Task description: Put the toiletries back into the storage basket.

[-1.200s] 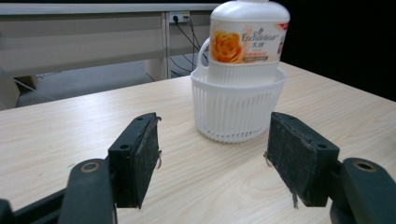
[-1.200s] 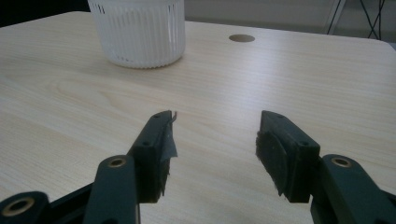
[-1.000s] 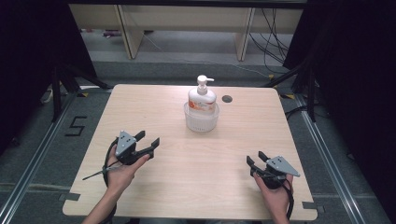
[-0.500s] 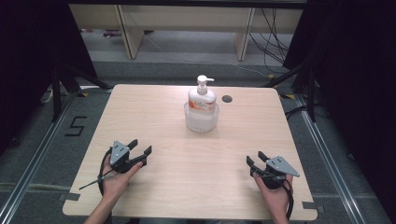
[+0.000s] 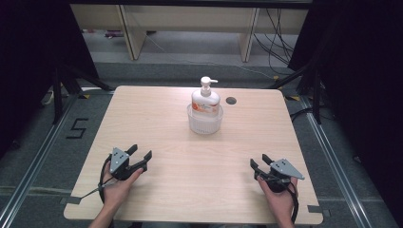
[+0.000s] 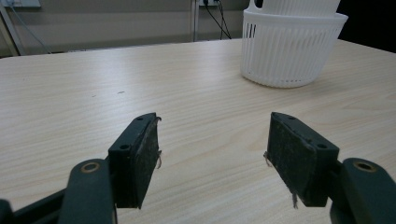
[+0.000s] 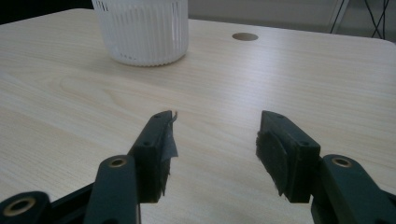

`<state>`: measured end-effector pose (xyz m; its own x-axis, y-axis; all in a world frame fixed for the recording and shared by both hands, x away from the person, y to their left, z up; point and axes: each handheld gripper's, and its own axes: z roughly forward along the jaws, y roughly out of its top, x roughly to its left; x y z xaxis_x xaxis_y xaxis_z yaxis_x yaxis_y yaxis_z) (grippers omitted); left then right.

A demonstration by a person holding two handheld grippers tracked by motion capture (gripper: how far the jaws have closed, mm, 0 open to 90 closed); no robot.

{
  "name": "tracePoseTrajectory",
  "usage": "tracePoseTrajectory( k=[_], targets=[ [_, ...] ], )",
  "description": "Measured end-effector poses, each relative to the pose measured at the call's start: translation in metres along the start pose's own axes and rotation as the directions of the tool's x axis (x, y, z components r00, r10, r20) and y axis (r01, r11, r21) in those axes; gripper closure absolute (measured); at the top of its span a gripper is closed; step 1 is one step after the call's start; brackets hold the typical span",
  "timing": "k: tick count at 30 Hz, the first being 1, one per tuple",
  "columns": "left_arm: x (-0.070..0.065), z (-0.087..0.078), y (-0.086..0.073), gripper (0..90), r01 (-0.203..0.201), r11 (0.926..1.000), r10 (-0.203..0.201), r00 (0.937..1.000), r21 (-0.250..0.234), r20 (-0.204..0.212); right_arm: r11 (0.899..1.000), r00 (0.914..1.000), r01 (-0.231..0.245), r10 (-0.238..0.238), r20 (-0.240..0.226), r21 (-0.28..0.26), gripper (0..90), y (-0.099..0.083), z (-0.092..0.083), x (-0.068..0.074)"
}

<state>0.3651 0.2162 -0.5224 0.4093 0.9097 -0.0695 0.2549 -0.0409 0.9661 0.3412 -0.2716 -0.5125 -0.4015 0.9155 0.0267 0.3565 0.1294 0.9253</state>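
Observation:
A white pump bottle (image 5: 205, 99) with an orange label stands inside a white slatted basket (image 5: 205, 120) at the table's far middle. The basket (image 6: 292, 46) appears at the upper right in the left gripper view, and the same basket (image 7: 141, 30) at the upper left in the right gripper view. My left gripper (image 5: 139, 152) rests low over the near left of the table, open, with nothing between its jaws. My right gripper (image 5: 259, 161) sits at the near right, also open and empty. Both point toward the basket from well short of it.
The light wooden table (image 5: 166, 123) has a round cable hole (image 5: 231, 100) right of the basket. A wide bare stretch of tabletop lies between the grippers and the basket. Beyond the table are a grey floor, cables and a wooden shelf frame.
My left gripper has drawn back toward the near left edge of the table and come lower. The right gripper has stayed where it was.

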Motion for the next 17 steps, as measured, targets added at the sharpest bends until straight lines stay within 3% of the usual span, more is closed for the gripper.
tracePoseTrajectory(
  k=[2,9,11,14,15,16,17],
  targets=[
    [0.0003,-0.0004,-0.0002,33.7,0.006,1.0,-0.006,1.0,-0.004,-0.004,1.0,1.0,0.007,-0.007,-0.001,0.0,46.0,0.0001,0.0003,-0.0003],
    [-0.0023,-0.0003,-0.0004,34.1,-0.031,0.9995,0.031,0.9995,-0.008,-0.001,1.0,1.0,0.003,-0.003,0.001,0.003,45.9,0.0002,0.0004,-0.0011],
    [-0.0034,-0.0005,-0.0005,34.2,-0.036,0.9993,0.036,0.9994,-0.007,-0.002,1.0,0.9998,0.008,-0.007,0.02,-0.004,45.8,-0.0001,0.0008,-0.0014],
    [-0.0044,-0.0006,-0.0005,34.5,-0.04,0.9992,0.04,0.9992,-0.006,0.001,1.0,0.9997,-0.002,0.003,0.025,-0.021,45.7,-0.0005,0.0016,-0.0017],
    [-0.0044,-0.0006,-0.0005,34.6,-0.04,0.9992,0.04,0.9992,-0.006,0.001,0.999,0.9988,-0.045,0.045,0.018,-0.006,45.7,-0.0008,0.0008,0.0011],
    [-0.0047,0.0006,-0.0009,34.6,-0.037,0.9992,0.037,0.9993,-0.018,0.008,1.0,0.9997,-0.007,0.007,0.023,-0.02,45.7,-0.0005,0.0017,-0.0019],
    [-0.0046,0.0005,-0.0009,34.7,-0.04,0.9991,0.04,0.9992,-0.015,0.007,1.0,0.9997,-0.006,0.006,0.025,-0.018,45.6,-0.0005,0.0019,-0.0021]
  ],
)
